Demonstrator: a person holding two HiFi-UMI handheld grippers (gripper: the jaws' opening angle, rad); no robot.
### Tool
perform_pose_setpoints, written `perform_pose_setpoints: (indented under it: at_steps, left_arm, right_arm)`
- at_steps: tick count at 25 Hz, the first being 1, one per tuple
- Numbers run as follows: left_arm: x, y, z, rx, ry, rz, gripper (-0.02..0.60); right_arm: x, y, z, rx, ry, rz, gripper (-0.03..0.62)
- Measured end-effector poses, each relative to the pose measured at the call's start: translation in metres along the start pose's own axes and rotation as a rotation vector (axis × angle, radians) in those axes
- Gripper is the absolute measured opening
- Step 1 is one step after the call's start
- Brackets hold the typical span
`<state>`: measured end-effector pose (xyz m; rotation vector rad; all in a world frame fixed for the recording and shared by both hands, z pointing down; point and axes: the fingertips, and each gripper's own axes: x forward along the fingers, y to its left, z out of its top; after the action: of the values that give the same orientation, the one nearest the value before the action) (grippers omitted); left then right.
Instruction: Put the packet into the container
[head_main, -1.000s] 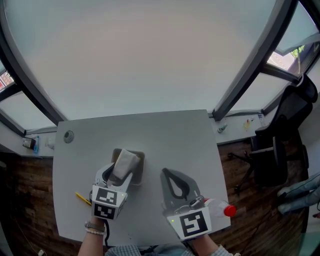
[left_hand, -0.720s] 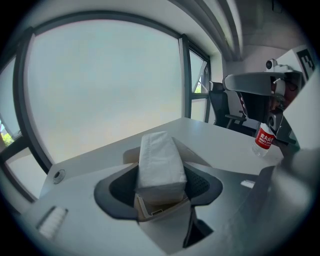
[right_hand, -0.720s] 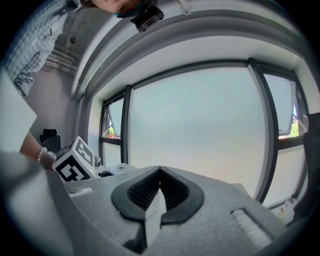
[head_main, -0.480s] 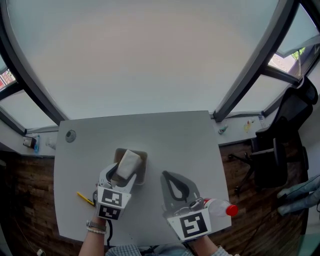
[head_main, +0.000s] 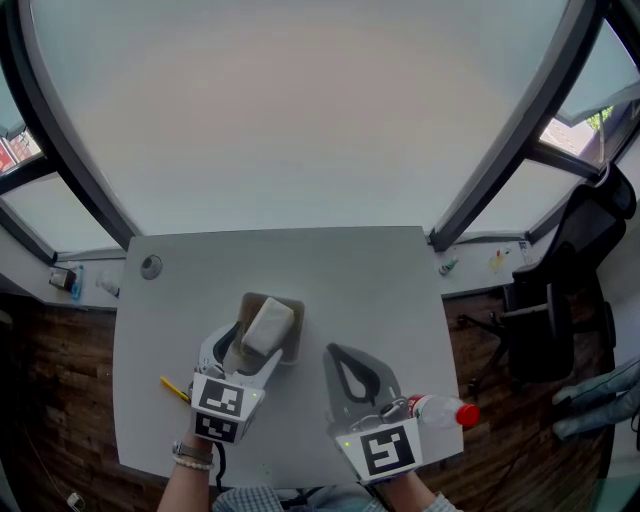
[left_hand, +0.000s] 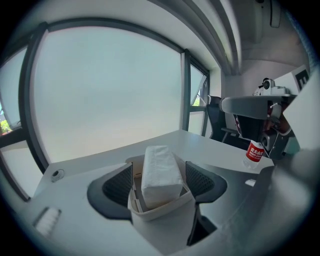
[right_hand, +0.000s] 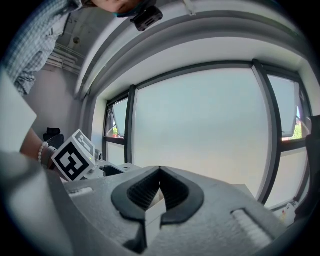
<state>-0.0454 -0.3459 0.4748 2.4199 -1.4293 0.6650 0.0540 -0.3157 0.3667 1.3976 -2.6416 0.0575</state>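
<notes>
A white tissue packet stands tilted in a small beige container on the grey table. In the left gripper view the packet rises out of the container between the two dark pads. My left gripper straddles the packet; its jaws are opening and a narrow gap shows on each side. My right gripper rests on the table to the right of the container, shut with nothing in it. Its tips meet in the right gripper view.
A clear bottle with a red cap lies by the right hand, also seen as a bottle in the left gripper view. A yellow pencil lies left of the left gripper. A round grommet sits at the table's far left corner. Office chair at right.
The left gripper's jaws have spread apart from the packet, which now stays in the container by itself. The right gripper has not moved.
</notes>
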Motion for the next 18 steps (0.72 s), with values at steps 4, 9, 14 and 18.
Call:
perform_pose_setpoints:
  at_steps: [4, 9, 14, 18]
  left_arm:
    - [-0.016, 0.002, 0.011, -0.010, -0.049, 0.011, 0.322]
    - [-0.035, 0.003, 0.013, -0.004, -0.053, 0.024, 0.123]
    - [-0.052, 0.003, 0.022, 0.021, -0.091, 0.046, 0.029]
    - [-0.065, 0.000, 0.031, 0.029, -0.118, 0.033, 0.003]
  right_arm:
    - [-0.001, 0.008, 0.006, -0.013, -0.015, 0.010, 0.002]
    - [-0.005, 0.019, 0.012, -0.011, -0.026, 0.021, 0.002]
    - [-0.010, 0.027, 0.020, -0.015, -0.044, 0.024, 0.002]
    - [-0.013, 0.032, 0.026, -0.026, -0.053, 0.028, 0.002]
